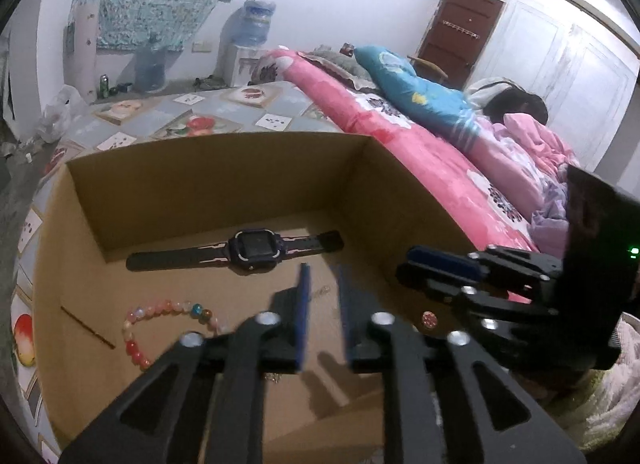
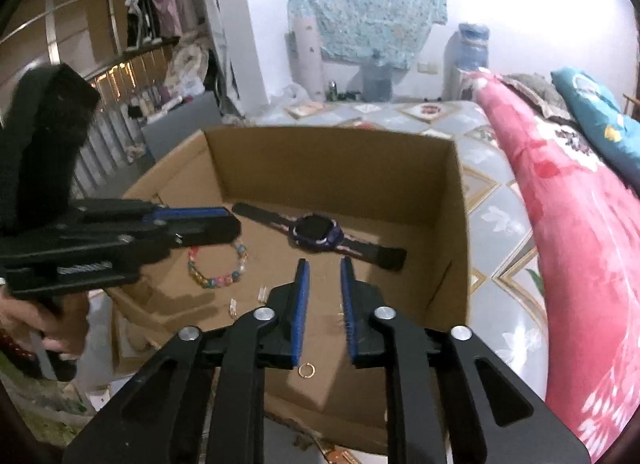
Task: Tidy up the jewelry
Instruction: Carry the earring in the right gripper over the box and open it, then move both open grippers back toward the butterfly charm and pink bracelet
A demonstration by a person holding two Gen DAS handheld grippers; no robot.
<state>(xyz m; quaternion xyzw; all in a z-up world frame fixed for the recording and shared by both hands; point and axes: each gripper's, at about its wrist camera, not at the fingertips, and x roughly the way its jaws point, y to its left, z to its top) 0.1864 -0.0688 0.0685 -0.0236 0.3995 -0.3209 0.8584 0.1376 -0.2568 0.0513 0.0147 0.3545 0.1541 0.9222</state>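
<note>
Although both cameras look down into the open cardboard box (image 1: 224,179), parts of its floor are blocked by the tongs themselves. From the left wrist, the left gripper (image 1: 323,276) covers the lower end of the bead bracelet (image 1: 160,328), so its loop is only partly seen; a thin chain (image 1: 320,292) between the blue pads is faint and hard to make out. A small round pink piece (image 1: 429,319) lies on the box floor just right of that gripper, too small to name. The right gripper (image 1: 444,264) enters that view from the right edge, side on, its body cut off by the frame.

From the right wrist, the right gripper (image 2: 325,292) hangs over the box floor (image 2: 256,280) with its jaws parted and nothing pressed between the pads; a fine gold chain (image 2: 343,318) lies beside its right pad, blurred. A gold ring (image 2: 307,370) lies on the cardboard near the base of the gap. Two small pale pieces (image 2: 262,294) left of the fingers are too small to identify. The left gripper, held by a hand (image 2: 44,324) at the left edge, is likewise released and empty, and overlaps the bracelet's upper left side.

The watch (image 1: 240,250) lies flat, strap stretched out, near the box's far wall, beyond both pairs of fingertips and apart from them.
</note>
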